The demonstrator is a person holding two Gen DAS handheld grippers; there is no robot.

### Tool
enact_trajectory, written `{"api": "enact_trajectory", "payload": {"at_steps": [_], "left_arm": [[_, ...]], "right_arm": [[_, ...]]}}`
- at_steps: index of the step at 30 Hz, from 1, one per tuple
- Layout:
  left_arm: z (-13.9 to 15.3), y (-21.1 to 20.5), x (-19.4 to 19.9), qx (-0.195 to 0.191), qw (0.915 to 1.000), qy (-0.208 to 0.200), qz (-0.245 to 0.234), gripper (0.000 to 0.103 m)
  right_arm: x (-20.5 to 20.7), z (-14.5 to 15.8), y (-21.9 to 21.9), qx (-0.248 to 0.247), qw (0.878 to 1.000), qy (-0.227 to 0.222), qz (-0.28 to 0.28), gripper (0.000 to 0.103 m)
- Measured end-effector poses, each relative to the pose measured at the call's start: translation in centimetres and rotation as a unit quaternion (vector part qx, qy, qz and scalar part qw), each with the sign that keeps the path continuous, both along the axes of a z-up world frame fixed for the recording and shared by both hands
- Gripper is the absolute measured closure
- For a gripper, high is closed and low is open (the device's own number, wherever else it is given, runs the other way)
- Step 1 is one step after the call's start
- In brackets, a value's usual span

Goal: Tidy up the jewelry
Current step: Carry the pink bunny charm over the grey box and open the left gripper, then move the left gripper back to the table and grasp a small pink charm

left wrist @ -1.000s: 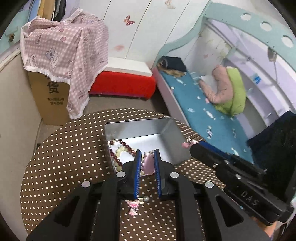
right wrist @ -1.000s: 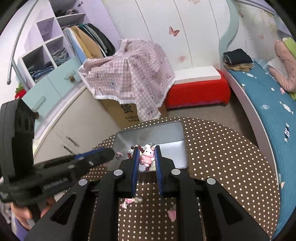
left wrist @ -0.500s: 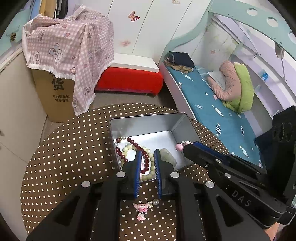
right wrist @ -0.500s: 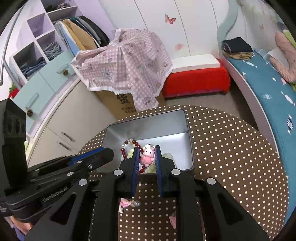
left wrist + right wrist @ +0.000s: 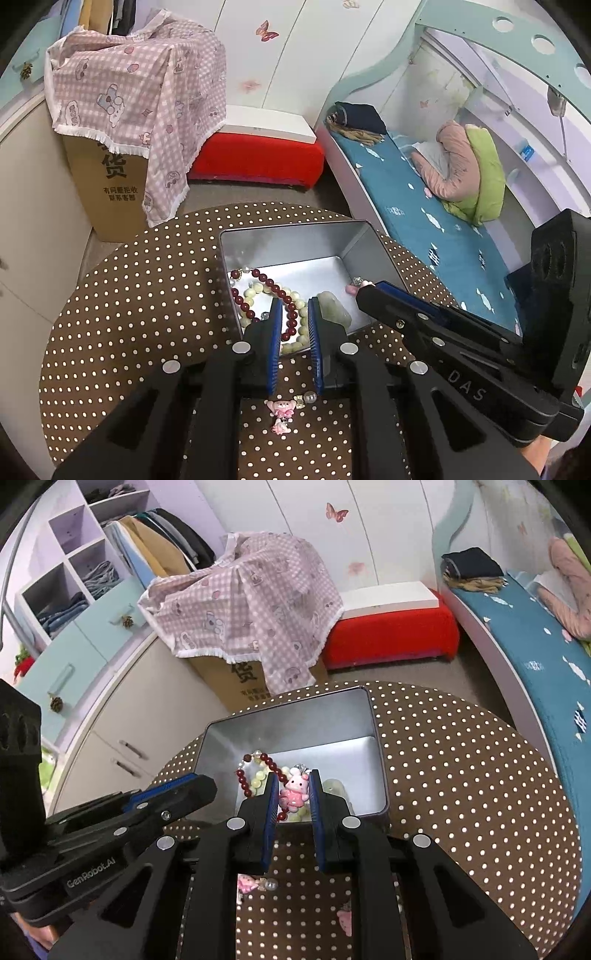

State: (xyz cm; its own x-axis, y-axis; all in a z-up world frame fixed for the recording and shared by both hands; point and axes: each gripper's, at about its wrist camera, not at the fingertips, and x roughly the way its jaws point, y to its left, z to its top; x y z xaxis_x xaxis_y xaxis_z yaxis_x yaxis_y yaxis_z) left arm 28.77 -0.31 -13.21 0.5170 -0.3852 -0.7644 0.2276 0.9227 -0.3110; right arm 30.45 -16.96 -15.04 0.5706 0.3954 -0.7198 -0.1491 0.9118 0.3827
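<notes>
right claw (image 5: 293, 792) clamped on pink bunny charm (image 5: 294, 789), hanging over open tin (image 5: 376, 760) | left claw (image 5: 294, 317) pinched shut, nothing in it | go lower before letting go, aim for bare corner, keep clear of bead bracelets (image 5: 275, 291) | second pink charm (image 5: 281, 410) waiting on desk (image 5: 129, 295)

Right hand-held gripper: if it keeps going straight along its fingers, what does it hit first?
Most likely the bead bracelets lying in the metal tin, just past the pink bunny charm clamped in the right hand-held gripper. Depth is uncertain.
</notes>
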Motion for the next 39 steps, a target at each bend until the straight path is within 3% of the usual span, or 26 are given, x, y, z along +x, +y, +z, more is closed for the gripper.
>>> {"api": "enact_trajectory", "payload": {"at_steps": [7, 9, 11, 17, 20, 23, 28, 39], "left_arm": [[0.0, 0.1, -0.4, -0.004, 1.0000, 0.003, 0.001, 0.090], [0.1, 0.2, -0.4, -0.005, 1.0000, 0.002, 0.002, 0.084], [0.3, 0.5, -0.7, -0.006, 0.9999, -0.003, 0.008, 0.069], [0.9, 1.3, -2.6, -0.011, 0.9997, -0.022, -0.002, 0.069], [1.1, 1.8, -3.9, -0.010, 0.9993, -0.035, -0.003, 0.064], [1.0, 2.4, -5.7, 0.005, 0.9984, -0.056, 0.004, 0.058], [-0.4, 2.2, -7.7, 0.035, 0.9972, -0.066, -0.002, 0.058], [-5.4, -0.4, -8.4, 0.084, 0.9958, -0.034, -0.013, 0.058]], "right_arm": [[-0.1, 0.0, -0.3, 0.004, 1.000, -0.004, -0.007, 0.084], [-0.3, 0.1, -0.3, 0.003, 1.000, -0.006, -0.010, 0.084], [-0.4, 0.3, -0.5, 0.006, 1.000, -0.008, -0.010, 0.084], [-2.3, 1.2, -1.3, -0.003, 1.000, -0.028, -0.014, 0.083], [-4.0, 1.6, -2.0, -0.016, 0.999, -0.042, -0.020, 0.063], [-5.5, 1.5, -2.7, -0.029, 0.998, -0.048, -0.024, 0.061], [-7.8, 0.6, -3.8, -0.048, 0.997, -0.052, -0.040, 0.056], [-10.7, -2.9, -4.6, -0.057, 0.997, -0.026, -0.048, 0.056]]}}
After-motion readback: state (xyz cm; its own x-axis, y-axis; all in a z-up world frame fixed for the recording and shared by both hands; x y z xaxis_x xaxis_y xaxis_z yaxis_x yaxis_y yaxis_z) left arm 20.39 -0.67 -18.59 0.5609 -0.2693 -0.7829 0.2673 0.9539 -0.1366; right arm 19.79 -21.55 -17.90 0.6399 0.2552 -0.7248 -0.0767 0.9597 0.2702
